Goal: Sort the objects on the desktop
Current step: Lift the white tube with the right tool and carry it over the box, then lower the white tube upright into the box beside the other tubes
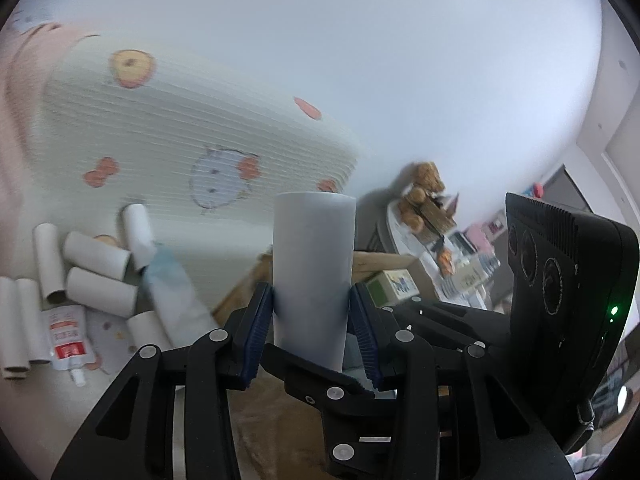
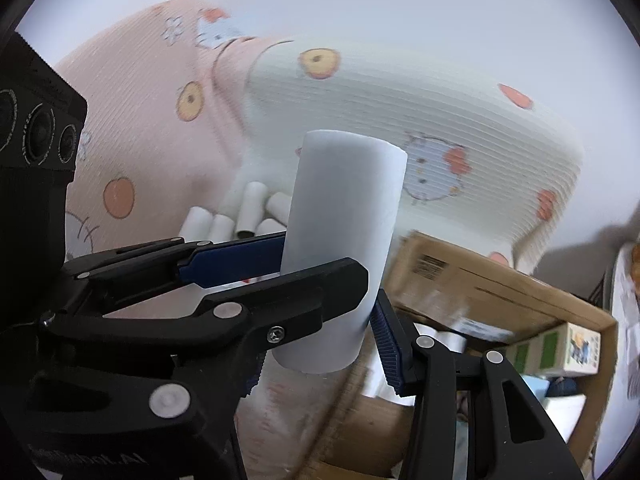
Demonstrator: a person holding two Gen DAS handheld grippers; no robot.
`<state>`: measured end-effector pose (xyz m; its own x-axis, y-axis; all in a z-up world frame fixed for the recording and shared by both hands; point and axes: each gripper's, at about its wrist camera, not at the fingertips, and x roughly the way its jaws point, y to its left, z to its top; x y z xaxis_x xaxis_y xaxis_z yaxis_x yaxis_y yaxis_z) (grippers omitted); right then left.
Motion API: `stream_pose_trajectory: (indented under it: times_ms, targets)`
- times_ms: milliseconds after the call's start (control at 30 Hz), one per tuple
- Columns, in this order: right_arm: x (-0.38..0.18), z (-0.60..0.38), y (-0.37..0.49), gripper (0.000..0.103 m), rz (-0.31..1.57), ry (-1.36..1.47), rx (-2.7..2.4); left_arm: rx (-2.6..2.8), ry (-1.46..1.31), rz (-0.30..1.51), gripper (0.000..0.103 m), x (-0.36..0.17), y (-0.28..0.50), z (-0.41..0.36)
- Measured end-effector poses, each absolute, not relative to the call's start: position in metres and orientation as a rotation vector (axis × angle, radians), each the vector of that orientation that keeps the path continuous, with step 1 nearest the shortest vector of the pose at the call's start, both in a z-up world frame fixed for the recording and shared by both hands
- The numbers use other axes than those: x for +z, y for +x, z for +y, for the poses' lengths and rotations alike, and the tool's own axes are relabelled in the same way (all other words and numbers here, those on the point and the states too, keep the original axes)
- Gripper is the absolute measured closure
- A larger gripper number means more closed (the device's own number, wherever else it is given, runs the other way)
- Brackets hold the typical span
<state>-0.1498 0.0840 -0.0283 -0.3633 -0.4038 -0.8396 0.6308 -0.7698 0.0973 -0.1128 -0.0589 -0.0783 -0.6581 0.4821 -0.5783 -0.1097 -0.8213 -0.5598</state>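
Pinching a white paper tube (image 1: 313, 276) between blue pads, the left gripper (image 1: 314, 312) carries it upright; the right gripper (image 2: 332, 304) clamps a second tube (image 2: 344, 248) the same way. Both loads look mid-carry, apparently toward the open cardboard box (image 2: 500, 276) nearby. Next comes lowering past its rim, clear of the cartons inside. More loose tubes (image 1: 96, 276) lie on the bedding by the pillow (image 1: 200, 128).

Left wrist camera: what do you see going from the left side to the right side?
Pile of cardboard tubes → white tube held in the left gripper → teddy bear → black camera unit.
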Motion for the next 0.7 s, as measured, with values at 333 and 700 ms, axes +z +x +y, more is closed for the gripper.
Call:
stream_pose_trajectory:
  times_ms: [333,700]
  targets:
    - [-0.028,0.141,-0.171,0.058,0.226,1.293,-2.212,2.454,-1.144,-0.481,0.059,-0.071,-0.14,0.007]
    - [-0.051,0.18,-0.198,0.058,0.095,1.396,-2.164,2.392,-1.293,-0.455,0.059,-0.092,-0.171,0.043]
